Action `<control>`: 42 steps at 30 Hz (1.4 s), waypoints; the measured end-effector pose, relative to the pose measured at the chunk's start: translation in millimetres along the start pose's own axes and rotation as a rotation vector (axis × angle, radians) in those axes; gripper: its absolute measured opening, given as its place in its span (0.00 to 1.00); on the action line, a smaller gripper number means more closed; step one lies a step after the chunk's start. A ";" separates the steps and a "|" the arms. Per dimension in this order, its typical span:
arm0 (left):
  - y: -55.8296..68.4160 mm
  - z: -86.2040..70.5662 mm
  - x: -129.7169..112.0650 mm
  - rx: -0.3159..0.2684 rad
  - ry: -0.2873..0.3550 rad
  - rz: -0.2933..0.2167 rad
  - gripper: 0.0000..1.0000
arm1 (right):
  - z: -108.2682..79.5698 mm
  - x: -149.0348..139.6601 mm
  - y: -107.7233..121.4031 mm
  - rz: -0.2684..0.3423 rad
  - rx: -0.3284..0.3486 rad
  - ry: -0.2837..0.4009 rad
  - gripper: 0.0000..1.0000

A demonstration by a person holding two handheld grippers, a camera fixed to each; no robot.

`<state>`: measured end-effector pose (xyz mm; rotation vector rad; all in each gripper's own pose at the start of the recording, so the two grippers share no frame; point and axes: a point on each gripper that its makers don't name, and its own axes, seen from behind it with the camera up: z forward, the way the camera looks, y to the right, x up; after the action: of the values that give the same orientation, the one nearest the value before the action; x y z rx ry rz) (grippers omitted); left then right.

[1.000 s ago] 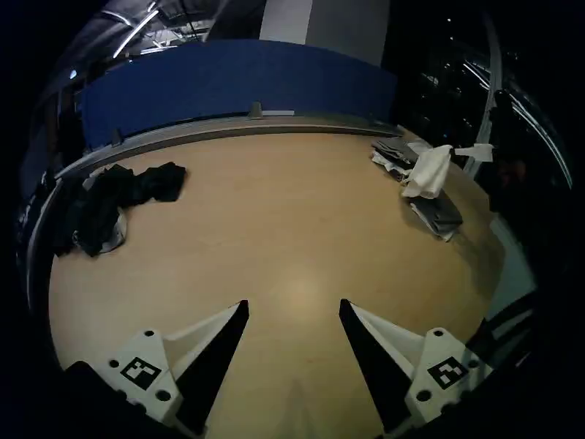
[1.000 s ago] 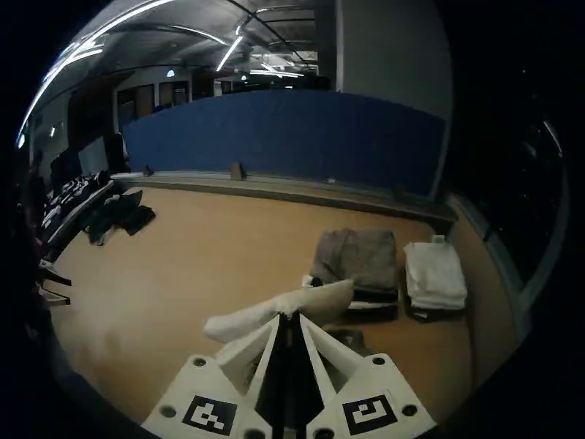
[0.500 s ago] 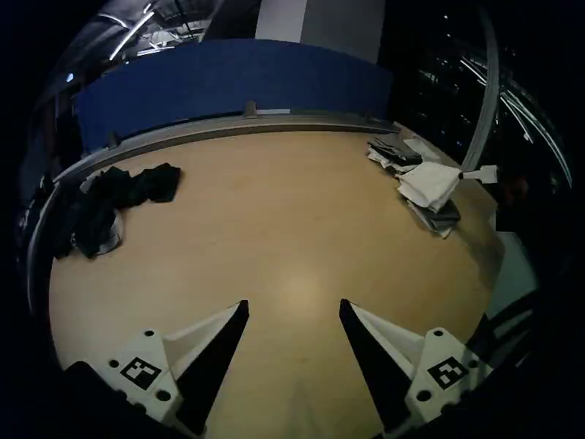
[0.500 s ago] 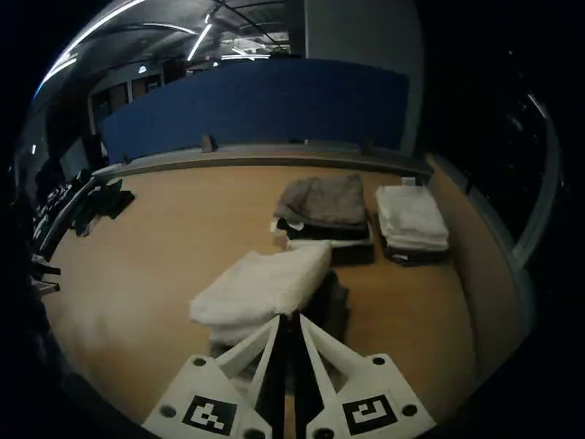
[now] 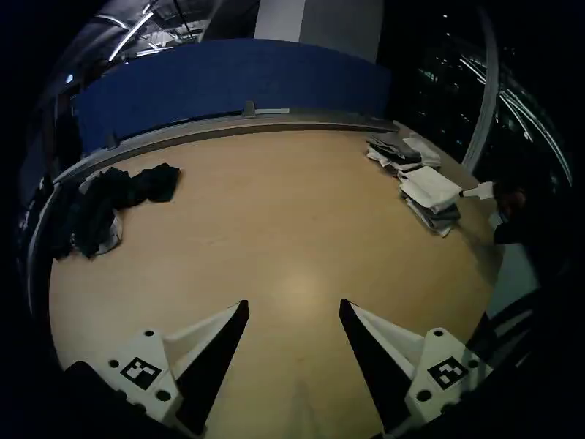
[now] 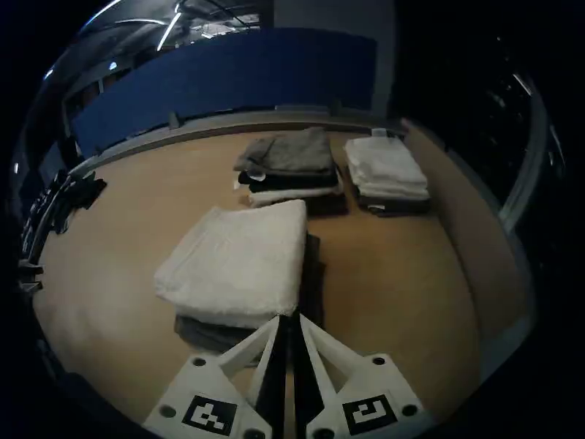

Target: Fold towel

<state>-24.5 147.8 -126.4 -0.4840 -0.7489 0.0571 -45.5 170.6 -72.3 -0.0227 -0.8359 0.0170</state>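
Towel (image 6: 238, 260) lies folded and white on top of a grey stack (image 6: 205, 333) on the tabletop (image 5: 292, 205), its near corner right at the tips of the right gripper (image 6: 289, 320); we judge the fold done and the letting-go to be the step in hand. From the left: a heap of dark clothes (image 5: 110, 201) sits far off at the tabletop's left edge; our left gripper (image 5: 292, 301) hovers over bare tabletop, jaws wide with nothing between them, well apart from the towel, so it cannot steady anything. Next the towel itself; it sits shifted toward the grey stack's left side, so a sideways tug could tip it off or drag the stack askew. At the right gripper the jaws are narrow, almost closed; we cannot tell whether a bit of hem is caught between them; if it is, pulling back before opening may peel the top layer up and undo the fold. Farther right stand a grey-topped stack (image 6: 289, 154) and a white stack (image 6: 384, 172); a wide swing could knock them.
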 end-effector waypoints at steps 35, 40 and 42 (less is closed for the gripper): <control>-6.0 -0.5 1.7 0.003 0.013 -0.003 0.92 | -14.7 -27.6 13.8 -0.031 -0.141 0.016 0.98; -4.8 -1.2 3.3 0.000 0.019 -0.005 0.92 | -17.1 -21.1 6.2 -0.034 -0.130 0.042 1.00; -4.6 -1.6 4.0 -0.001 0.021 -0.005 0.92 | -18.0 -18.3 2.3 -0.032 -0.122 0.050 1.00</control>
<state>-21.1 144.0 -122.8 -0.4827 -0.7294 0.0473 -44.5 172.2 -98.0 -0.1238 -0.7865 -0.0645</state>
